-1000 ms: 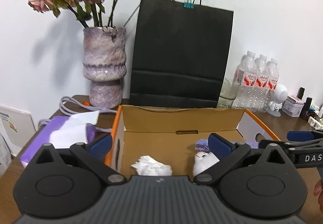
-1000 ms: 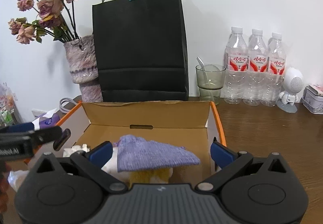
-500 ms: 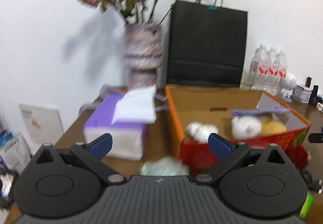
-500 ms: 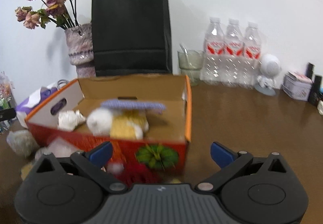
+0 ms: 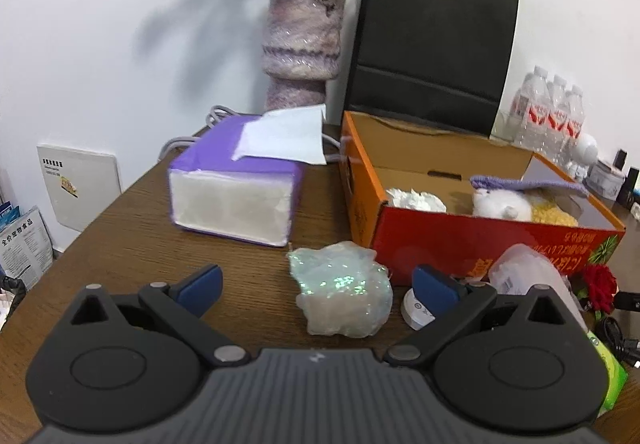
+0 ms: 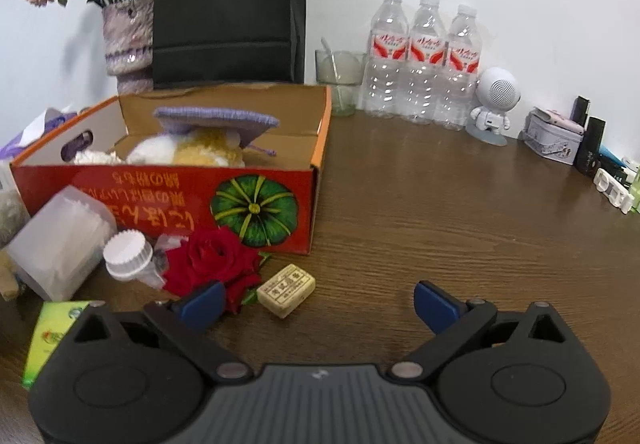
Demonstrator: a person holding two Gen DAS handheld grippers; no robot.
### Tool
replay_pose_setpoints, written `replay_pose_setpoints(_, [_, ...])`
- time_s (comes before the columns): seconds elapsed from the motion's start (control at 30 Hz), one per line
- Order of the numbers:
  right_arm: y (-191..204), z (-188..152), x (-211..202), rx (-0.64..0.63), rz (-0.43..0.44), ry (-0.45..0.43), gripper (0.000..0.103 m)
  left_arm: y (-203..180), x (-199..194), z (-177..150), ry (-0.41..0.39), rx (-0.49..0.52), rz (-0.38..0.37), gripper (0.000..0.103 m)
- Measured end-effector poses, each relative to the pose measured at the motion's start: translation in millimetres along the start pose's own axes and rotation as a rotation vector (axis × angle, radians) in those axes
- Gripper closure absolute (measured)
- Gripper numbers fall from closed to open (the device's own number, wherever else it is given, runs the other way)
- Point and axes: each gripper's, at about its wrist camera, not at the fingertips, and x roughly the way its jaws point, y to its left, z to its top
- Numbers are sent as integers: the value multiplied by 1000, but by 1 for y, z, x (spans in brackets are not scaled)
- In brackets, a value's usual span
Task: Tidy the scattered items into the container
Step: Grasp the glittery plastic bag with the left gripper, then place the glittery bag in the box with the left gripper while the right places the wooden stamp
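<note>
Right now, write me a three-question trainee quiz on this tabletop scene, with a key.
1. True or false: the left gripper is shut on the crumpled iridescent wrapper.
2. Which item lies on the table nearest the right gripper? A) red rose B) purple knitted piece C) white robot figurine
3. Fill in: the white and yellow plush items lie inside the ___ box.

Key
1. False: both grippers are open and empty; the wrapper lies on the table.
2. A.
3. Cardboard.
</note>
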Motion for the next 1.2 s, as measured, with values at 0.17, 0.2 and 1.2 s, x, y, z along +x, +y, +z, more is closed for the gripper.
replay_pose_setpoints(0.17, [-7,2,14,43,62,9,21,-6,21,3,29,33,8,0])
replay_pose_setpoints(0.2, [-8,2,16,49,83,11,28,-6,25,3,46,37,15,0])
replay_pose_setpoints(1.2, [5,35,-38,25,137,-191,70,-21,-32,27,-139,3,-89,56])
